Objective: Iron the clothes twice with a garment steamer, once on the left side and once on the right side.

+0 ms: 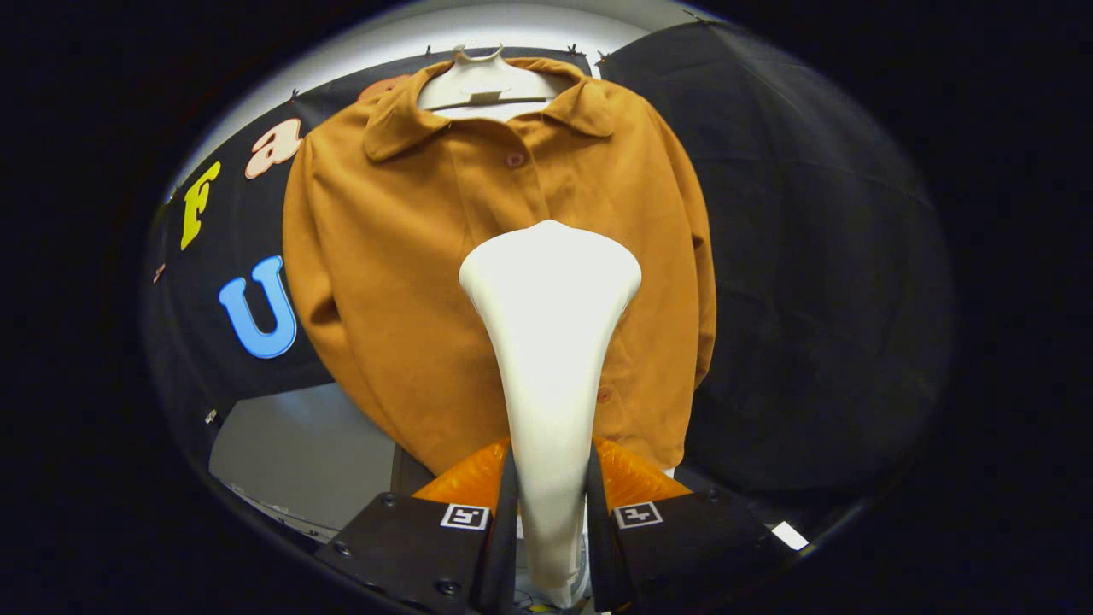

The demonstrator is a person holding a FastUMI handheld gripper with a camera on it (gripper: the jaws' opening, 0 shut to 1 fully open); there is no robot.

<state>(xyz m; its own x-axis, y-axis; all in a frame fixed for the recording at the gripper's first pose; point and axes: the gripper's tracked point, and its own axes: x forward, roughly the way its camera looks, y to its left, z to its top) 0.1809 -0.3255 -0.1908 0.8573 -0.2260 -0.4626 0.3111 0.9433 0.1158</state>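
An orange-brown collared shirt (410, 256) hangs on a white hanger (482, 81) against the black booth wall, buttoned down the front. My gripper (551, 487) is shut on the neck of a white garment steamer (551, 342). The steamer rises from between the fingers (474, 483), and its wide head sits in front of the shirt's middle, over the button placket and about chest height. I cannot tell whether the head touches the cloth. The steamer hides part of the placket.
The black cloth wall (811, 256) stretches behind and to the right of the shirt. A pale grey surface (299, 453) shows below the shirt's left hem, beyond the left finger.
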